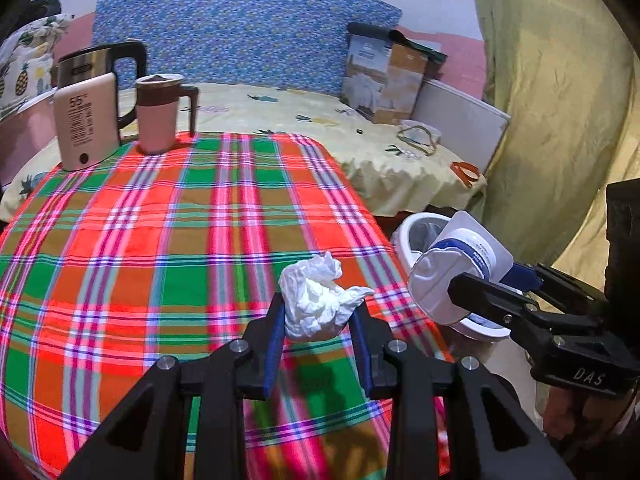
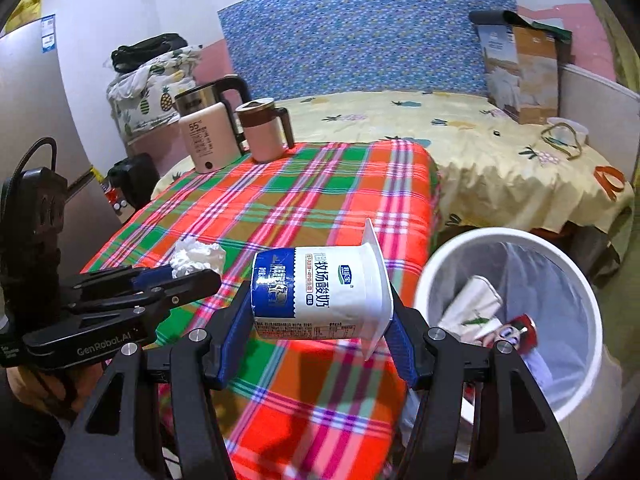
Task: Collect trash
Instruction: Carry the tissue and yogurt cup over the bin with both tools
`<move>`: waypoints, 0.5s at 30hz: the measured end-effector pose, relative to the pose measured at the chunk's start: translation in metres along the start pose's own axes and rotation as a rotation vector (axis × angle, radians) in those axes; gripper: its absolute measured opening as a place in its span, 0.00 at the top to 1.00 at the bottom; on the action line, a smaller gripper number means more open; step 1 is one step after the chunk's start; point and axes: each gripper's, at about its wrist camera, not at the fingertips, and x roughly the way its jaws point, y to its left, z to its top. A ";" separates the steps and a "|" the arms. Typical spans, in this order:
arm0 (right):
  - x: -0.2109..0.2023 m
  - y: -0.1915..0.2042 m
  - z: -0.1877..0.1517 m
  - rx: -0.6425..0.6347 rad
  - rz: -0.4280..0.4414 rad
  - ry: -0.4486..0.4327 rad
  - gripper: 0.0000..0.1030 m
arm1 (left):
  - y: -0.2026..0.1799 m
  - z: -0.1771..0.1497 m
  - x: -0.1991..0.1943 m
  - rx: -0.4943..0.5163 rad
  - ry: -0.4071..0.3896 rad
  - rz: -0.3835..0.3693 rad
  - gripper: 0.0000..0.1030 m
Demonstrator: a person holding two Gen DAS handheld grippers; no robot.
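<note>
My left gripper [image 1: 319, 312] is shut on a crumpled white tissue [image 1: 316, 300], held above the plaid tablecloth [image 1: 160, 240] near its right edge. The same tissue [image 2: 198, 258] shows in the right wrist view at the tips of the left gripper [image 2: 188, 276]. My right gripper [image 2: 320, 312] is shut on a white and blue yogurt cup [image 2: 320, 292], lying sideways between the blue pads. In the left wrist view that cup [image 1: 452, 264] hangs in the right gripper [image 1: 480, 280] over the white trash bin [image 1: 412, 236]. The bin [image 2: 440, 264] stands on the floor beside the table and holds several wrappers.
A pink kettle [image 1: 86, 120] and a pink lidded mug [image 1: 158, 114] stand at the table's far left corner. Behind is a bed with a yellow sheet [image 1: 320, 120], a cardboard box [image 1: 386, 80] and a blue headboard. A yellow curtain [image 1: 552, 100] hangs at right.
</note>
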 end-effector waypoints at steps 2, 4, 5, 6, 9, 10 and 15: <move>-0.003 -0.005 -0.002 0.012 -0.010 -0.004 0.40 | -0.007 0.001 0.003 0.011 0.005 -0.010 0.69; -0.007 -0.014 -0.005 0.027 -0.025 -0.007 0.40 | -0.015 0.002 0.006 0.022 0.010 -0.021 0.69; -0.009 -0.018 -0.007 0.034 -0.034 -0.009 0.40 | -0.019 0.002 0.008 0.027 0.014 -0.025 0.69; -0.011 -0.021 -0.008 0.039 -0.041 -0.010 0.40 | -0.023 0.003 0.011 0.034 0.017 -0.031 0.69; -0.018 -0.036 -0.012 0.062 -0.072 -0.014 0.40 | -0.035 0.004 0.017 0.052 0.024 -0.047 0.69; -0.020 -0.043 -0.013 0.074 -0.085 -0.015 0.40 | -0.040 0.005 0.019 0.060 0.027 -0.054 0.69; -0.028 -0.066 -0.020 0.119 -0.140 -0.015 0.40 | -0.061 0.008 0.032 0.100 0.039 -0.089 0.69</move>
